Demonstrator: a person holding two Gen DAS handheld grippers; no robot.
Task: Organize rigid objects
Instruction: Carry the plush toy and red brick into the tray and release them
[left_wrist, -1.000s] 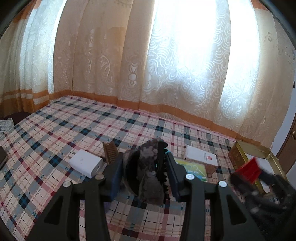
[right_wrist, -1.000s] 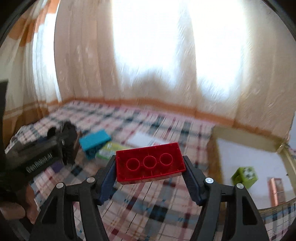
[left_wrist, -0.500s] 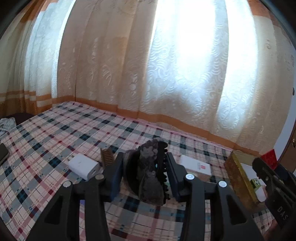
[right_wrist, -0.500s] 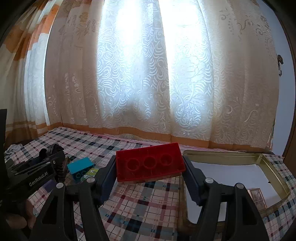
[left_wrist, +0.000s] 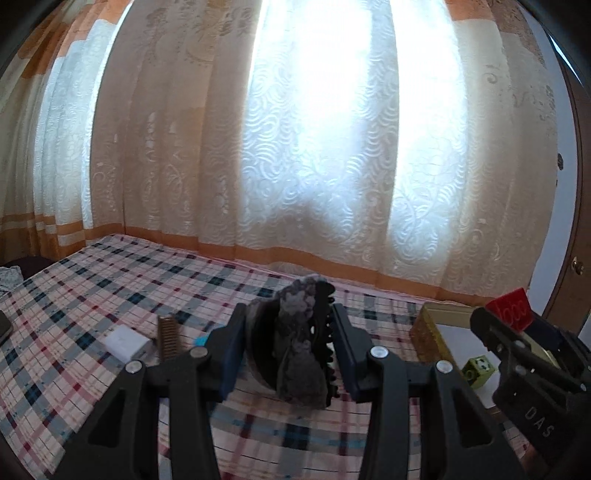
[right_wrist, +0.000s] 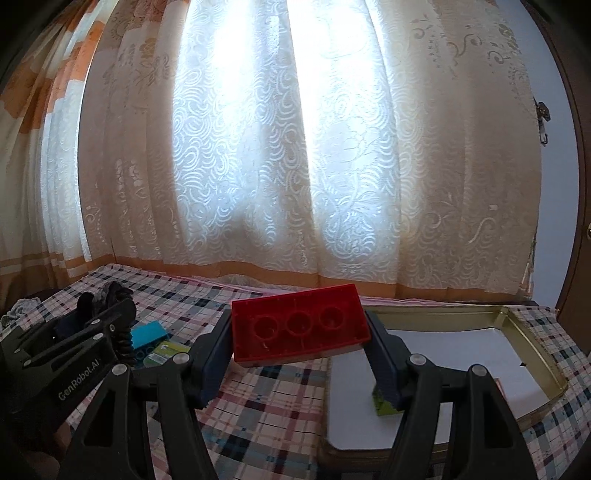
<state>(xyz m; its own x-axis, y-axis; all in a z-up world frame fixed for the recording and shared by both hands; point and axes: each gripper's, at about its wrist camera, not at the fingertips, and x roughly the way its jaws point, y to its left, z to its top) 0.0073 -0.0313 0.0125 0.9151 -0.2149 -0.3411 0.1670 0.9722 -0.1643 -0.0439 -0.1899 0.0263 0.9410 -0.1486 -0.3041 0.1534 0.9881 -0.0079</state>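
My left gripper (left_wrist: 289, 322) is shut on a dark, grey-mottled hair claw clip (left_wrist: 300, 365), held above the checked bedspread. My right gripper (right_wrist: 300, 330) is shut on a red building brick (right_wrist: 280, 350), gripped by its ends with the hollow underside facing the camera. The brick hangs over the near left edge of a gold tin tray (right_wrist: 532, 343) with a white floor. In the left wrist view the right gripper (left_wrist: 496, 326) and the red brick (left_wrist: 511, 308) show at the right, over the tray (left_wrist: 430, 328). In the right wrist view the left gripper (right_wrist: 110, 314) is at the left.
A green cube (left_wrist: 478, 369) lies in the tray, half hidden behind my right finger (right_wrist: 382, 404). On the bedspread lie a blue brick (right_wrist: 147, 334), a green card (right_wrist: 166, 350), a white box (left_wrist: 125, 343) and a brown comb (left_wrist: 168, 336). Curtains hang behind the bed.
Both grippers have moved right and slightly up, each keeping its grip. The tray has come closer in both views, and the red brick now hangs over its edge.
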